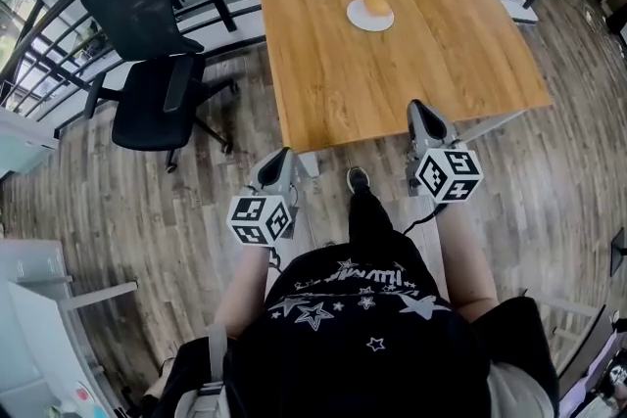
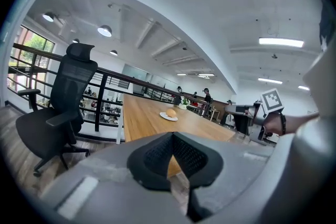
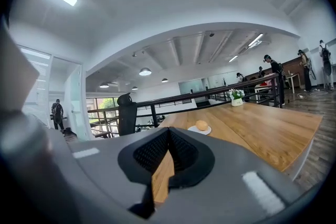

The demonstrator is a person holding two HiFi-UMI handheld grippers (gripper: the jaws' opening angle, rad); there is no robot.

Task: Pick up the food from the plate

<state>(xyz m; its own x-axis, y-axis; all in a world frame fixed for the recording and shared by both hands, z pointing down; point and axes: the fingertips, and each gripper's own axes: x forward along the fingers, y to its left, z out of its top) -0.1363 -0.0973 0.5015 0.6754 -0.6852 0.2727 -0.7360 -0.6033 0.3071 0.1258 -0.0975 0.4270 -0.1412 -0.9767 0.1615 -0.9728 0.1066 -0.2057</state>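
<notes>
Head view: the bun (image 1: 376, 6) sits centred on the plate (image 1: 354, 17); left gripper (image 1: 279, 160) and right gripper (image 1: 422, 111) hang well short of the plate, fingers closed, empty. Probably soft, light: pinch its sides gently.

The scene is bright and evenly lit. In the head view the table (image 1: 392, 64) shows a clear, warm colour with only a weak sheen, and the shadows on the floor (image 1: 147, 210) beside it are soft and faint. Straight lines bend away from the table (the lens is very wide). In both gripper views the corners are black and the ceiling above the table curves like an arch. The long ceiling lamps (image 2: 281, 42) above and right of the table are burnt to pure white. Daylight also enters by the window (image 2: 29, 44) far left of the table. The table is fairly sharp, while the grey body of the left gripper (image 2: 172, 134), in front of the table, is blurred.
</notes>
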